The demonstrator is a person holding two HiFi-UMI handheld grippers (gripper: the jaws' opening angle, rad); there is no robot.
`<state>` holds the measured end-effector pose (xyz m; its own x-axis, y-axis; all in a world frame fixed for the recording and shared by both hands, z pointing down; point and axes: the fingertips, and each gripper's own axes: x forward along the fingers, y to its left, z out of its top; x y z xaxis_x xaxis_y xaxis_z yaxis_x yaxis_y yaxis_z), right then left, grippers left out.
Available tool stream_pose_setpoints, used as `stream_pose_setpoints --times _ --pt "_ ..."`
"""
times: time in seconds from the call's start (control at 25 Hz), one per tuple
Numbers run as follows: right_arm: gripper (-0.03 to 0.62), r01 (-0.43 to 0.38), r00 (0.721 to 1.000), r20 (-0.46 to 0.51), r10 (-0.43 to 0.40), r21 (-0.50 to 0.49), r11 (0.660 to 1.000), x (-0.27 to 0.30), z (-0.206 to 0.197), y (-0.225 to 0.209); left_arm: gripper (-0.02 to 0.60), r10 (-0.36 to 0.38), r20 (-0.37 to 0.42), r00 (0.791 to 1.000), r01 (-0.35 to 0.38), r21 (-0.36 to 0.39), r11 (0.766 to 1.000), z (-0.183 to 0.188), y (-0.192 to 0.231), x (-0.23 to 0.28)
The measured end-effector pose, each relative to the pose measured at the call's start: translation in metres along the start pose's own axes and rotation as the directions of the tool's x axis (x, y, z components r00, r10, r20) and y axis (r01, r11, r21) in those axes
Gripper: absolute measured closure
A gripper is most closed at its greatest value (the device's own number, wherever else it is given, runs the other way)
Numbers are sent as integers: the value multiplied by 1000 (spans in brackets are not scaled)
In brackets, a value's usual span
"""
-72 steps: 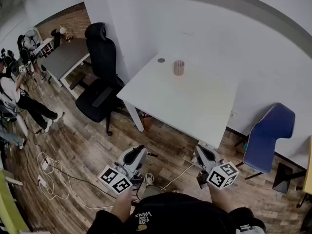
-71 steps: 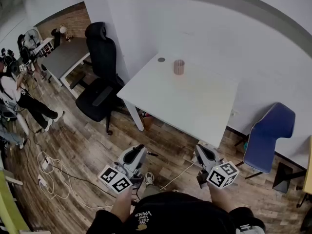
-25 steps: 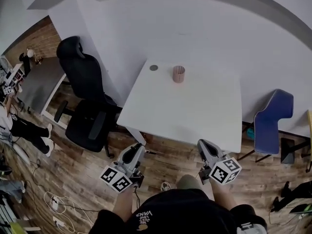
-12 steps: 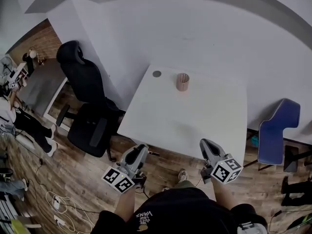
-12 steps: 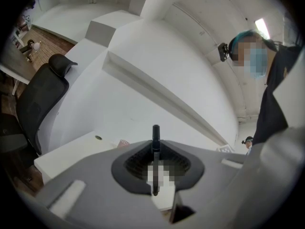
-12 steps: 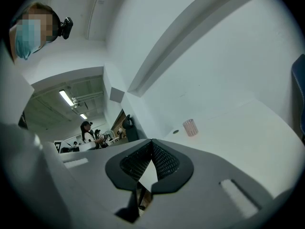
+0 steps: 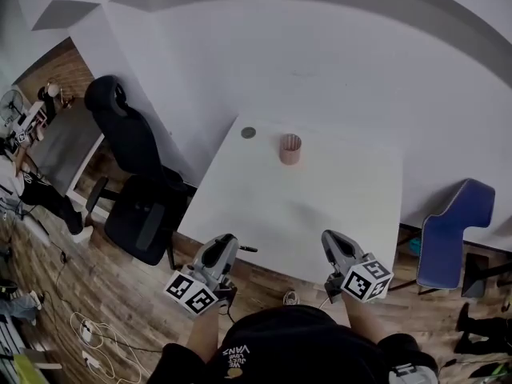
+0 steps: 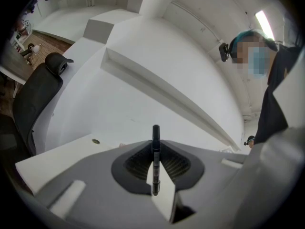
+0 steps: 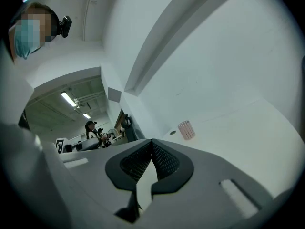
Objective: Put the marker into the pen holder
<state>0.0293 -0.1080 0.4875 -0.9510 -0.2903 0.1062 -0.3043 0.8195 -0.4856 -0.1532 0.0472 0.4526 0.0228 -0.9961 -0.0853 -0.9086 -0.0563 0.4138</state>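
Note:
A black marker (image 8: 155, 152) stands upright between the pads of my left gripper (image 8: 156, 149), which is shut on it. In the head view the marker (image 7: 246, 249) sticks out sideways from the left gripper (image 7: 226, 248), just before the near edge of the white table (image 7: 336, 206). The pinkish mesh pen holder (image 7: 290, 149) stands upright near the table's far edge, well beyond both grippers, and it shows in the right gripper view as the pen holder (image 9: 186, 130). My right gripper (image 7: 330, 240) hangs at the near edge, its jaws (image 9: 151, 143) shut on nothing.
A small round grey disc (image 7: 249, 133) lies on the table left of the holder. A black office chair (image 7: 132, 182) stands left of the table, a blue chair (image 7: 448, 230) to the right. Another desk (image 7: 64, 134) and people are at the far left. Cables lie on the wooden floor (image 7: 88, 326).
The table has come nearer in the head view: both grippers, earlier over the floor, now hang at its near edge. The marker stays gripped in the left jaws.

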Motion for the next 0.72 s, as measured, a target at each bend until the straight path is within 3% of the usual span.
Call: stream_pose_setpoints --times 0.4,0.72 --pt "593 42 999 3 -42 35 999 6 3 -36 492 3 -15 1000 -2 34 999 8 21 36" --pt "593 145 988 41 -148 71 987 15 6 -49 492 -97 -61 993 100 45 994 26 48 88"
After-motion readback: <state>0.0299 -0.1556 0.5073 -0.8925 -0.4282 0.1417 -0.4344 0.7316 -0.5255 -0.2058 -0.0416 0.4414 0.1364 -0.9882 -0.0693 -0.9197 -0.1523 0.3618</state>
